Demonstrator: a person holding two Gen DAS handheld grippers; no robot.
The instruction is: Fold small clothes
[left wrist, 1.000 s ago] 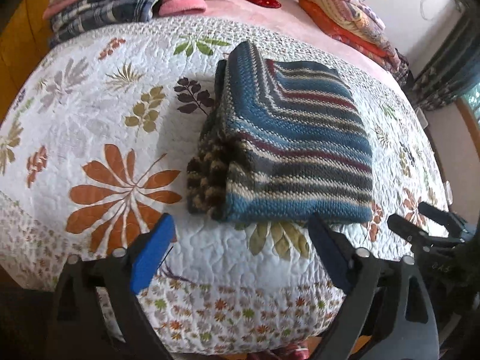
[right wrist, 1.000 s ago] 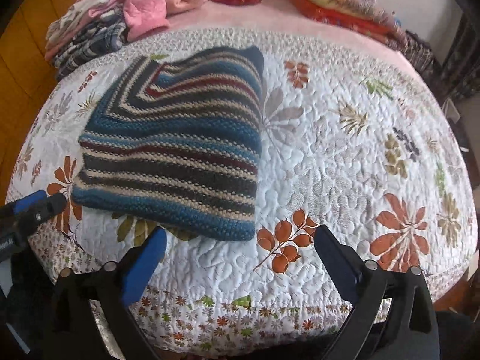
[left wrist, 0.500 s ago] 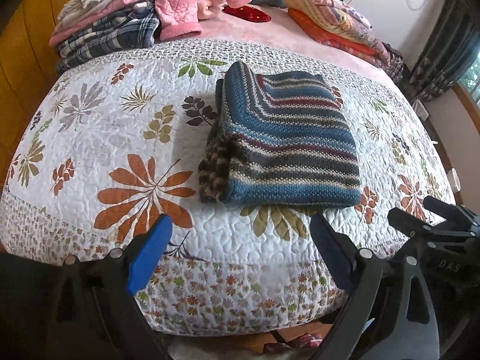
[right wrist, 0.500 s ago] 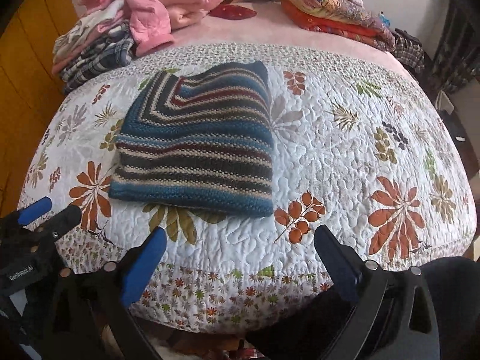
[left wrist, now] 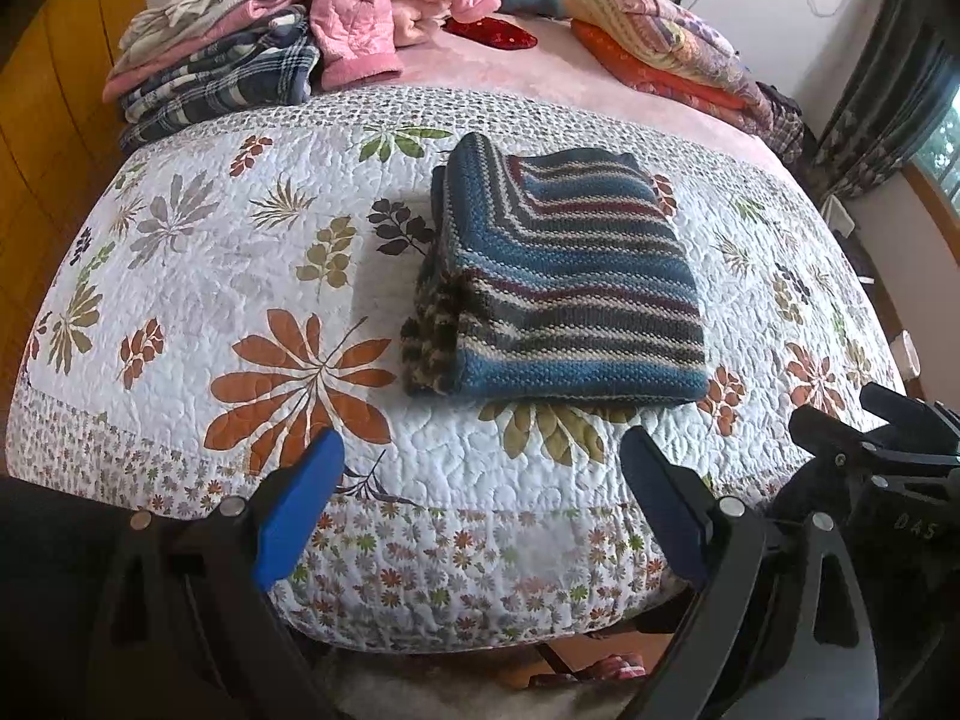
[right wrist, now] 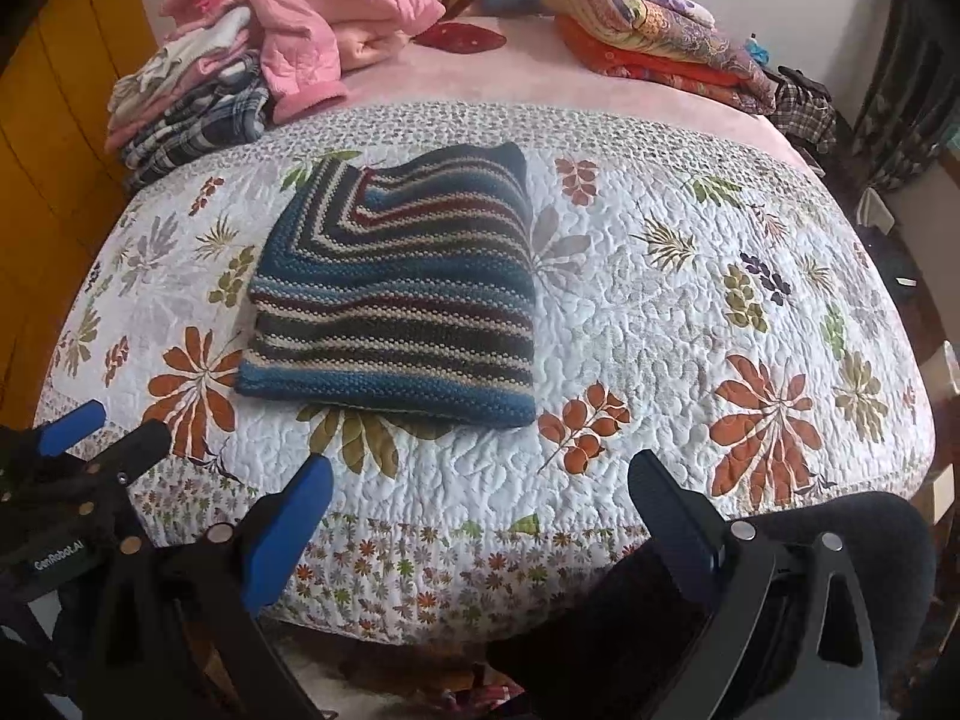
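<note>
Folded blue, maroon and cream striped knitted sweater lying flat as a squarish packet on the white leaf-patterned quilted bedspread, a little toward the near edge of the bed. Looks like the close of one fold: packet neat, nothing gripped, so probably time to set this piece aside and fetch another. Left gripper spread wide, blue-padded fingers empty, held off the near edge of the bed; sweater at 12 to 1 o'clock from it, near but apart, with bare bedspread between. Right gripper likewise spread and empty, just off the bed edge; sweater at 11 to 12 o'clock from it in the right wrist view, not touching. Each gripper visible in the other's view: right one at 3 o'clock of the left view, left one at 9 o'clock of the right view. Brown-and-cream chequered underlayer showing at the sweater's left side, at 9 o'clock of the packet. Stack of folded plaid and pink clothes well apart at 10 to 11 o'clock, loose pink quilted jacket beside it. Next move, as a judgement: a reach to 11 o'clock for a fresh garment, or a two-sided lift of the packet, fingers low under both side edges so the layers do not slide open.
</note>
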